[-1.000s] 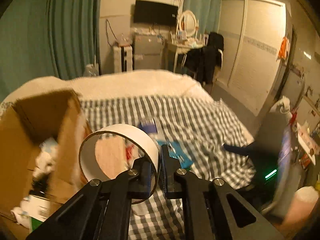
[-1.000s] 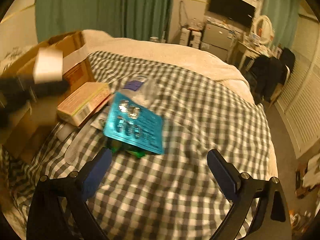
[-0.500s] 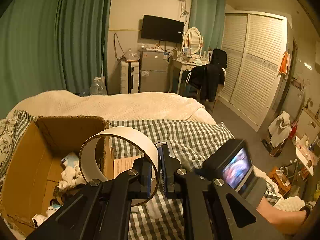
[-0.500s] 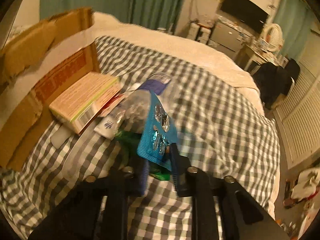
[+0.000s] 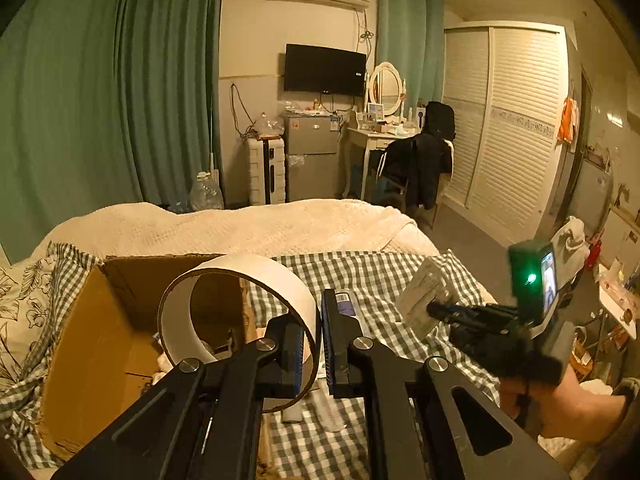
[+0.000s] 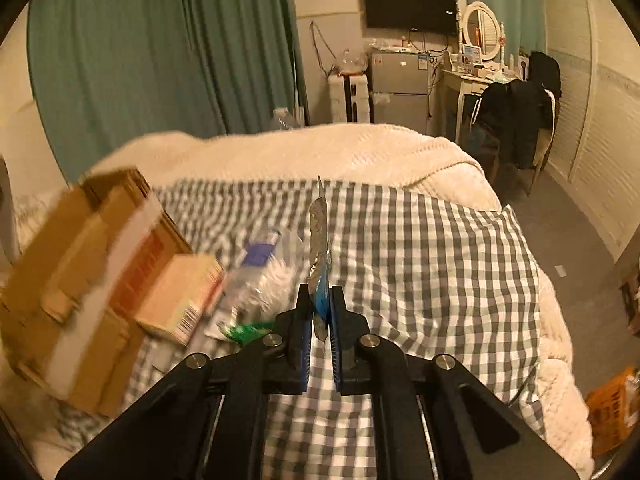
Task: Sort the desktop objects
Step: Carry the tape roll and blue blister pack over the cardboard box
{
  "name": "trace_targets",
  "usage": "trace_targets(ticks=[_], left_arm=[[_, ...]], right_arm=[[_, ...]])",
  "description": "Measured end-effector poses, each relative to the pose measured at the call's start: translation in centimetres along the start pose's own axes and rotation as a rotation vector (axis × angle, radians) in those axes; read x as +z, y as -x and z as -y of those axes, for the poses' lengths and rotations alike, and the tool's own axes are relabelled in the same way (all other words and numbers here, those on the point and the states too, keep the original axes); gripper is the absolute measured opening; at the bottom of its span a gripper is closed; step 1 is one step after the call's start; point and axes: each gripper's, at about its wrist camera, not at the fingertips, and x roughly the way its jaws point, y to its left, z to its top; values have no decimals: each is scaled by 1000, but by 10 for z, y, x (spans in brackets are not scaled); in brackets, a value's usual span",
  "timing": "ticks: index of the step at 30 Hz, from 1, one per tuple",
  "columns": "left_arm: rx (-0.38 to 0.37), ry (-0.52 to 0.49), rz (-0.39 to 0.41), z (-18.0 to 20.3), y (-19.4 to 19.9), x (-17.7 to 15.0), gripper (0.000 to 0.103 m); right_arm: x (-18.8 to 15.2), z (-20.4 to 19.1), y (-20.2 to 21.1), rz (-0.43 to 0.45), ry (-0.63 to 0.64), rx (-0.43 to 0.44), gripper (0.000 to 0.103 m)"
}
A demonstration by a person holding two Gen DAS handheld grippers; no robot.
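My left gripper [image 5: 320,336] is shut on the wall of a wide white tape ring [image 5: 240,280], held above the right edge of an open cardboard box [image 5: 92,340] on the bed. In the right wrist view my right gripper [image 6: 320,314] has its jaws closing, pads pressed on a blue blister pack [image 6: 320,240] that stands edge-on above the checked sheet [image 6: 420,260]. From the left wrist the same blister pack [image 5: 420,300] shows its silver face, lifted clear of the bed, with a person's hand [image 5: 560,408] behind it.
A clear plastic bottle [image 6: 260,264], a tan carton [image 6: 180,296] and a green wrapper [image 6: 244,330] lie beside the blurred cardboard box [image 6: 80,280]. A cream blanket [image 5: 240,228] covers the far end. The bed drops to the floor at the right.
The right gripper closed on the blister pack, lifted it off the bed and rolled it edge-on. The left gripper rose with the ring, still gripped.
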Motion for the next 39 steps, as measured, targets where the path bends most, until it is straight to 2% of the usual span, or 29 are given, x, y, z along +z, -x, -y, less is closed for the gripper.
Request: trace_targets(ticks=[6,14,21,25,28,33,39], left_arm=[[23,21,5,-16,9,5,9],[88,13,16,-34,31,9,9],[129,26,14,-60,47,13,9],[160,52,7,-79,54,13,9],[185,66,-2,-92,54,10,9],[210,74,-13,-108,52,3,9],[231,81,-36,-122,45,-7,9]], right_arm=[[9,-12,31,49,18,59,7],[30,-56,74,110,52,113,7],[70,-82,89,121,8,108,7],[93,-110,92,133,-1,132,7],[104,-141,89,127,43,161,7],[94,-194,84,144,152,218,7],[74,-219,69,147,216,234,7]])
